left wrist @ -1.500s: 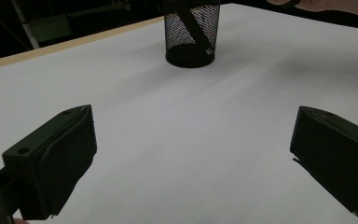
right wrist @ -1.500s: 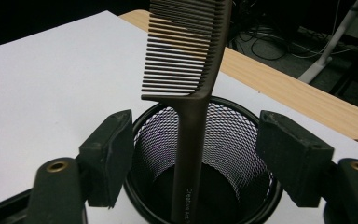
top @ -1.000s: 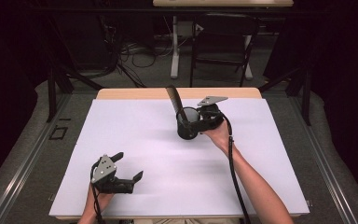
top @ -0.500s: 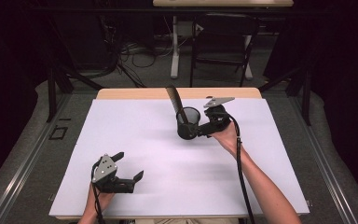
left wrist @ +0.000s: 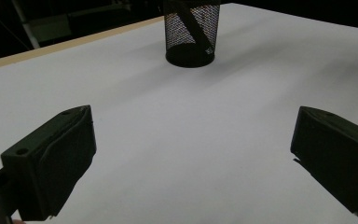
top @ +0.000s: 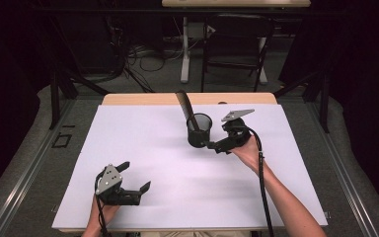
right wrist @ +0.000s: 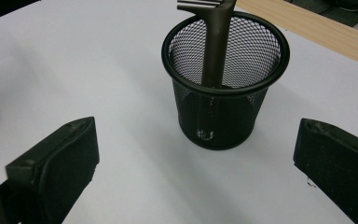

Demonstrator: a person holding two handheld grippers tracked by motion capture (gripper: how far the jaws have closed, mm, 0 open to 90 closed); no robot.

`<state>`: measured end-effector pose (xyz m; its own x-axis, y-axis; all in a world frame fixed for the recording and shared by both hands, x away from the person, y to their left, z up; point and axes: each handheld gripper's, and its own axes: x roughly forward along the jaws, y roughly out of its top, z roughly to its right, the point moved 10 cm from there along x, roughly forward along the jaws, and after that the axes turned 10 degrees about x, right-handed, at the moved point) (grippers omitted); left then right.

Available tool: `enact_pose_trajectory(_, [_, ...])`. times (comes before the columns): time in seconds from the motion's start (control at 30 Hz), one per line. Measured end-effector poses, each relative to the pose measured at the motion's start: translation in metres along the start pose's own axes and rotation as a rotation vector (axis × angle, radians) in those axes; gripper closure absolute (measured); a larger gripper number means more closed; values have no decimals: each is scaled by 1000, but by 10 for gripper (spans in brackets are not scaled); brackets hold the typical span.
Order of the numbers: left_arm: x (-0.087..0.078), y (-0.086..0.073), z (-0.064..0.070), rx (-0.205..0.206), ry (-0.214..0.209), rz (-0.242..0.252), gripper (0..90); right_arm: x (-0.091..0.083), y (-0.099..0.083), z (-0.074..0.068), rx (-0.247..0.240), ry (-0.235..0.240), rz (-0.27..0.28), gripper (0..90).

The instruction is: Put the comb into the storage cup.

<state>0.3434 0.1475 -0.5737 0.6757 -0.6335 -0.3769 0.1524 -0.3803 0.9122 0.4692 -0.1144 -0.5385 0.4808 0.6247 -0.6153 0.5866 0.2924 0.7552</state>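
A white sheet (top: 143,148) covers the wooden table (top: 143,99). Grey carpet floor (top: 153,79) lies beyond, with tangled cables (top: 128,54) far left, a white desk leg (top: 184,49) and a dark chair (top: 234,49).

Open table (top: 143,148) around mesh cup (top: 199,130)

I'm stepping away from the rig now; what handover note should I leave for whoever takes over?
Right gripper: open, empty, jaws to either side of the mesh cup but apart from it.
Left gripper: open, empty, resting low at the near left of the table.
The cup stands upright at the far middle, with a dark comb leaning inside, teeth up.
Done: comb is in the cup.
Left: probably only pulling the right gripper away.
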Motion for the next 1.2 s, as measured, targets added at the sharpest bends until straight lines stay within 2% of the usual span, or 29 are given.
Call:
enact_pose_trajectory(0.47, [-3, -1, 1, 0, 6, -3, 1, -18, -22, -8, -14, 5, -33, 0])
enact_pose_trajectory(0.77, [-2, -2, 0, -2, 7, -3, 1, -27, -37, -10, -28, -7, -59, 0])
enact_pose_trajectory(1.2, [-2, -2, 0, 2, 6, -4, 1, -40, -58, -20, -44, -11, -62, 0])
